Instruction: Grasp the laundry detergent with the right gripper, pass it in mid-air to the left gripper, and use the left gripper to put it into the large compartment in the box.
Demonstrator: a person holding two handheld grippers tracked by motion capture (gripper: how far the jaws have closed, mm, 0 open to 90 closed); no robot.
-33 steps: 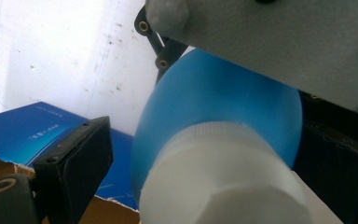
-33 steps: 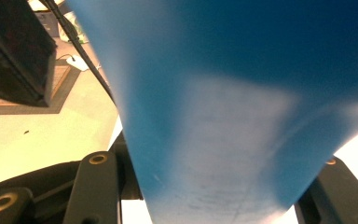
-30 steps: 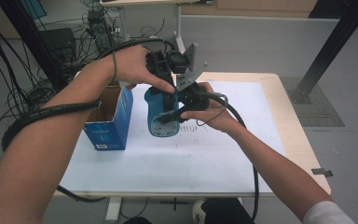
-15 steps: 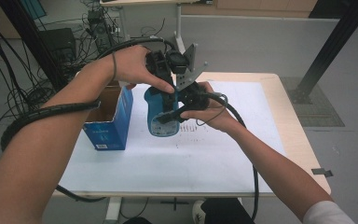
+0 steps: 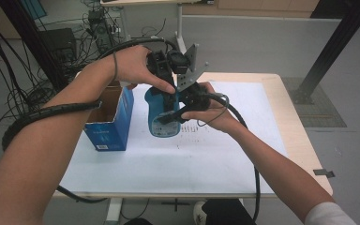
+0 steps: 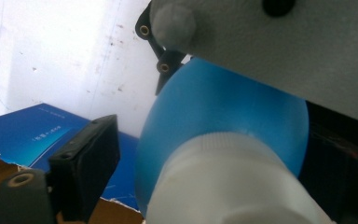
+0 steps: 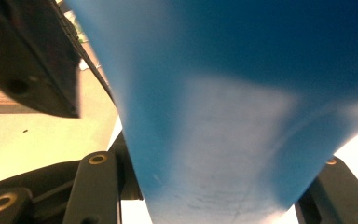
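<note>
So the big picture hasn't budged: the table [image 5: 243, 173] with its white sheet, the open blue box [image 5: 110, 126] on the left side of it, and the blue bottle [image 5: 161, 115] held up in the air just right of that box, both hands bunched around it over the far middle of the table. Same layout as a second ago, nobody's arms went anywhere.

What did change is small: the left gripper [image 5: 168, 91] has just been closing its jaws. They're coming in around the bottle's white cap [image 6: 228, 182], which sits between them in the left gripper view. One jaw there is clearly off to the side with a gap to the cap, so I'd say it isn't clamped on yet, just narrowing in. My read is that it's lining up to grab the cap and twist it off, or maybe take the bottle over.

The right gripper [image 5: 180, 112] is the one doing the actual holding. It's clenched on the bottle's body, and in the right gripper view the blue plastic [image 7: 242, 107] runs right between its jaws. That grip looks unchanged.
</note>
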